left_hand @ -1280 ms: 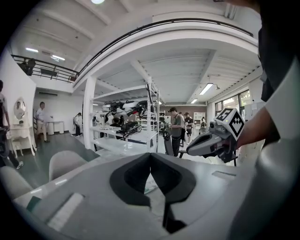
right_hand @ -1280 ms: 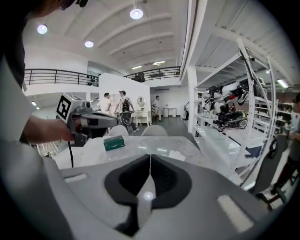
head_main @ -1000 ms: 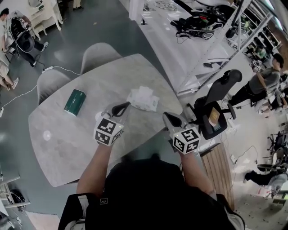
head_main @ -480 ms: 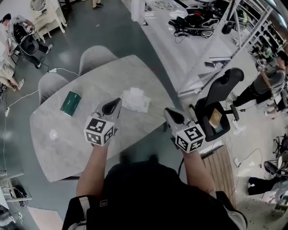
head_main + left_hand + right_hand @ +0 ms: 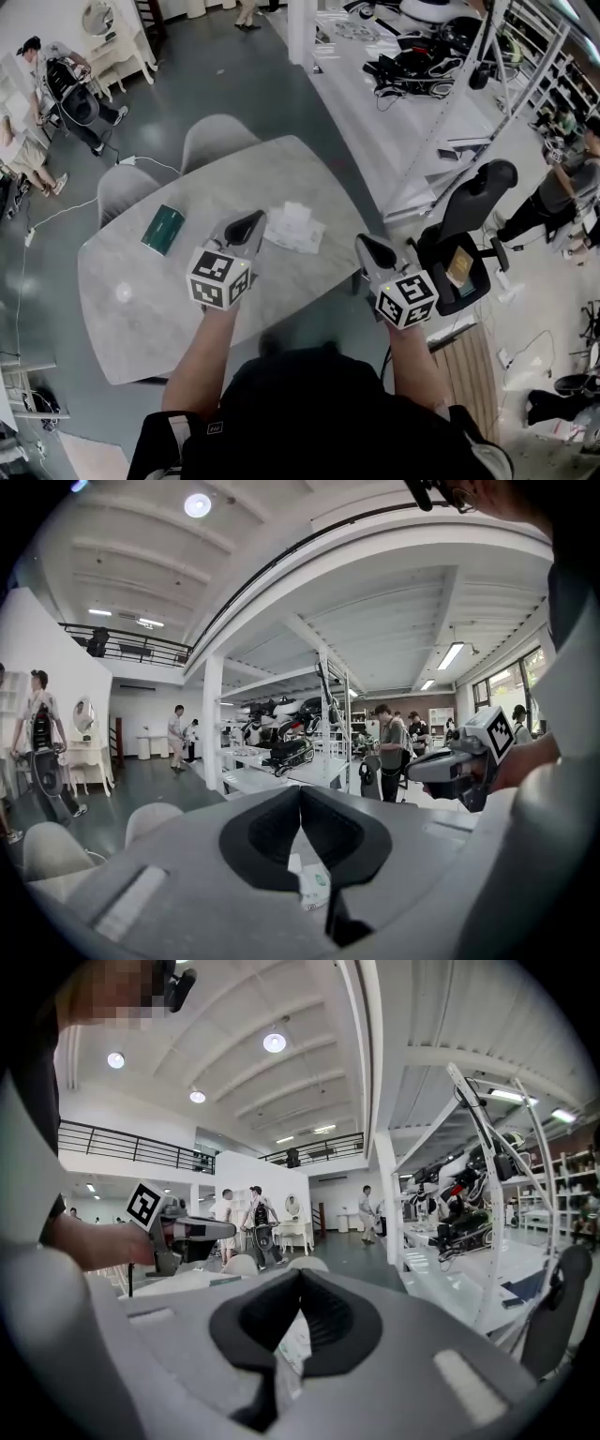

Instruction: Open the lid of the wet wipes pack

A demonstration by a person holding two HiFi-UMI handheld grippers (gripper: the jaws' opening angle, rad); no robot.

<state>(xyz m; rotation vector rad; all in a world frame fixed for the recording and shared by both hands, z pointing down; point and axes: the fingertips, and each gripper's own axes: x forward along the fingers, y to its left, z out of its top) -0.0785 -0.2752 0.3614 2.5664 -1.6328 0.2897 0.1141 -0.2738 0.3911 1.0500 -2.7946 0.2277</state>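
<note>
Plainly, the reach is the step in hand: the left gripper (image 5: 246, 226) and right gripper (image 5: 374, 251) hover over the desk's (image 5: 141, 309) near edge, jaws pressed together, empty. The wet wipes pack (image 5: 298, 229) lies untouched just beyond, between them. Next, 1 gripper must spread to catch the lid.

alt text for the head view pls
Seen from above, a person holds two shut, empty grippers, the left gripper and right gripper, near a grey table. A white wet wipes pack lies on it just beyond the left gripper, untouched, with a dark green pack further left.
</note>
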